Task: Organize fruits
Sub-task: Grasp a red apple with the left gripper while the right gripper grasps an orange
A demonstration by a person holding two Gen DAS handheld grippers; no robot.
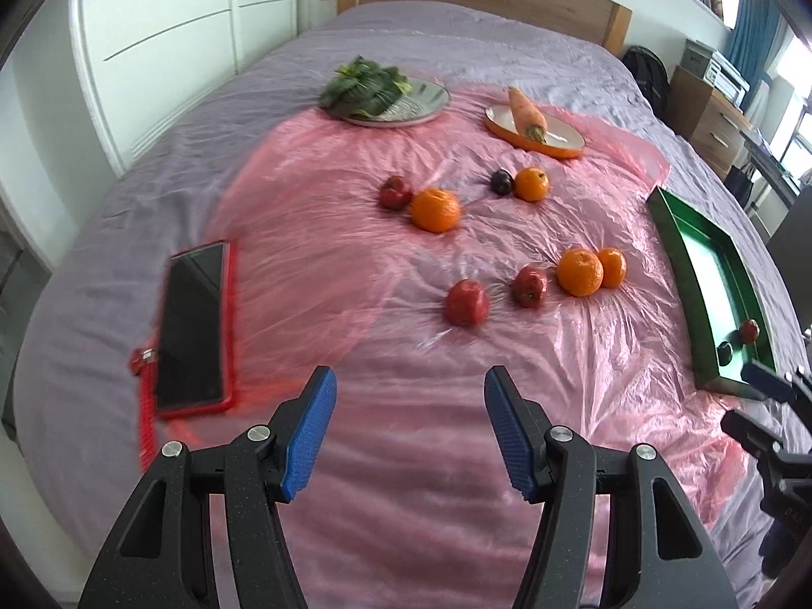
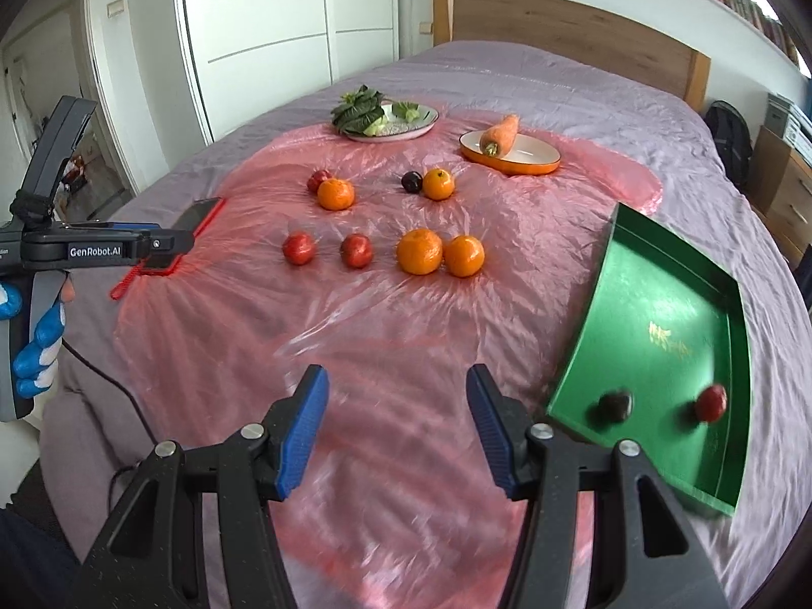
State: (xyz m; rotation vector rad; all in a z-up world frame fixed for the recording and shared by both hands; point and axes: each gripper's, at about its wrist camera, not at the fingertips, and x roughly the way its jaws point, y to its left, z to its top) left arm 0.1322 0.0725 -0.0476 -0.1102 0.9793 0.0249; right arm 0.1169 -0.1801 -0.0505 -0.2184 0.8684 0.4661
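You've got both tools empty right now: the left gripper (image 1: 410, 426) w/ its ribbed blue pads spread apart over bare plastic, and the right gripper (image 2: 397, 426) likewise parted, nothing between the fingers on either. The fruit sits on a crinkly pink plastic sheet (image 2: 385, 314) laid over the mauve bedspread (image 2: 558, 86), prob. there to keep the fabric clean; the soft bed dimples under each piece, so round things settle in little hollows rather than roll. Your destination looks like the glossy green fan-shaped tray (image 2: 660, 299) at the right edge, which already holds a dark plum (image 2: 615, 406) and a small red fruit (image 2: 710, 402), both down at its near end, apart from each other. Still out on the sheet: two smooth red fruits (image 2: 299, 247) side by side but not touching, then two dimpled oranges (image 2: 419, 250) touching each other; further back, a red fruit against an orange (image 2: 335, 194), and a dark plum just beside a small orange (image 2: 438, 183). Leafy greens on a pale plate (image 2: 424, 124) and a carrot (image 2: 500, 134) in an orange-rimmed dish are veg, so I'd guess they stay put. A black phone in a red case (image 1: 195, 327) lies left of the sheet, near your left tool. Judging by the count, you're early on; the near row is the easiest reach.
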